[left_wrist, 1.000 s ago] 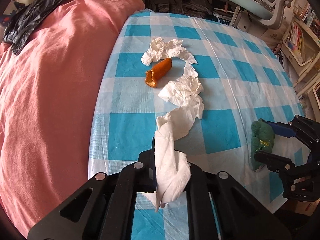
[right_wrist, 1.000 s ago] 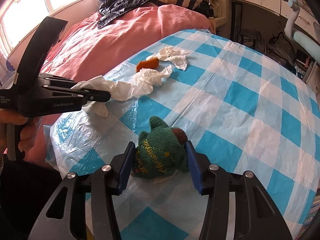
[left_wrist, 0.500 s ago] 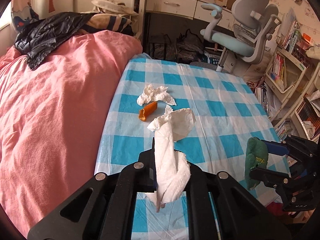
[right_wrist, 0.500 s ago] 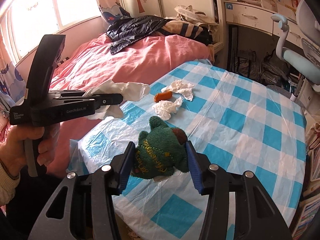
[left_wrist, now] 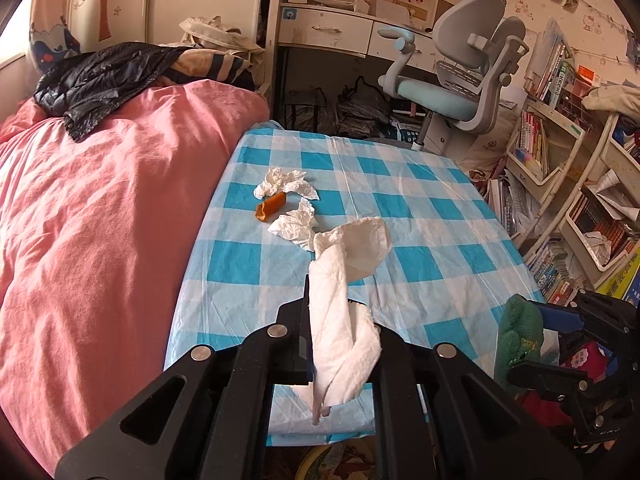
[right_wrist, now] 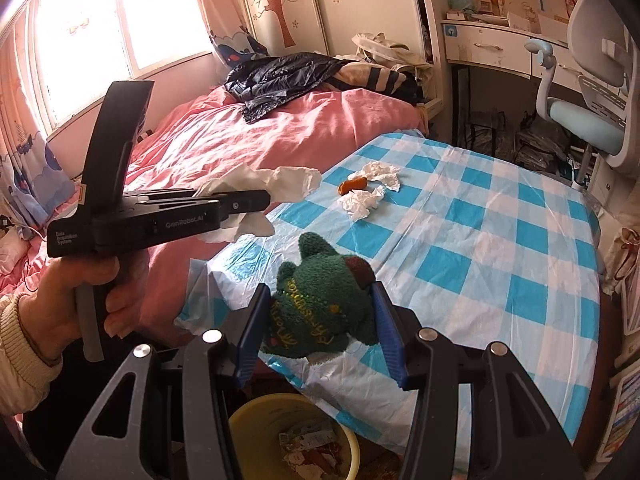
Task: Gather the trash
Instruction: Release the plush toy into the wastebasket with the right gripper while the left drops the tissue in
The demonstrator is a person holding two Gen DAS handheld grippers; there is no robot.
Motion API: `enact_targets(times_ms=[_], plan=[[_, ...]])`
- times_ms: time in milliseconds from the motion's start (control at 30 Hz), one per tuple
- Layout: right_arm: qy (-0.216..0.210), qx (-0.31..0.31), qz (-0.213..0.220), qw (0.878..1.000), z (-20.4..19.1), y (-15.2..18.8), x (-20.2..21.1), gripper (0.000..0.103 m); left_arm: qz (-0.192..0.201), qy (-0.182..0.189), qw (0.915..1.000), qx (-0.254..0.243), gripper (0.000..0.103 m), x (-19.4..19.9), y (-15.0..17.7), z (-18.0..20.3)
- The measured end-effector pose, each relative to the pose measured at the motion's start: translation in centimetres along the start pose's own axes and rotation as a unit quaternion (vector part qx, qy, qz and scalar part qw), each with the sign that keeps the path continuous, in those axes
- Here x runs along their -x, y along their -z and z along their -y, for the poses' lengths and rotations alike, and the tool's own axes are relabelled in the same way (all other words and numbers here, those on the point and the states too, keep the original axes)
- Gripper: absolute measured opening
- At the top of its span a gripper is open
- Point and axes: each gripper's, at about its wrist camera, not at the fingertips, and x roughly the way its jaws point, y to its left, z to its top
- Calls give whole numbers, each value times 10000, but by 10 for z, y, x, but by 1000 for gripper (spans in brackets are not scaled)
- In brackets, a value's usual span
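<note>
Both loads are lifted: left gripper (left_wrist: pixel 340 344) clamps tissue (left_wrist: pixel 344 312), right gripper (right_wrist: pixel 320 328) squeezes a green toy (right_wrist: pixel 324 312) (bin (right_wrist: pixel 256 420) below). Next: lower, release.

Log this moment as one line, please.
left tool: shut on long white tissue | right tool: shut on green plush toy | on table: two crumpled tissues, orange peel | yellow bin: below

Two raised wrist views, shared checkered table (left_wrist: pixel 420 216)

Pink bed (left_wrist: pixel 100 208), sunlit window (right_wrist: pixel 120 28), desk chair (left_wrist: pixel 460 80)
</note>
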Motion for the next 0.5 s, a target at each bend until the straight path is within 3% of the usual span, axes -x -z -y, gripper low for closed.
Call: enact_targets(times_ms=[367, 500], plan=[[0, -21, -96, 10000, -6, 19, 6, 50, -48, 23, 10000, -33, 7, 10, 23, 11], [-110, 143, -314, 9993, -14, 27, -1, 51, -75, 66, 9999, 9, 7, 13, 29, 10]])
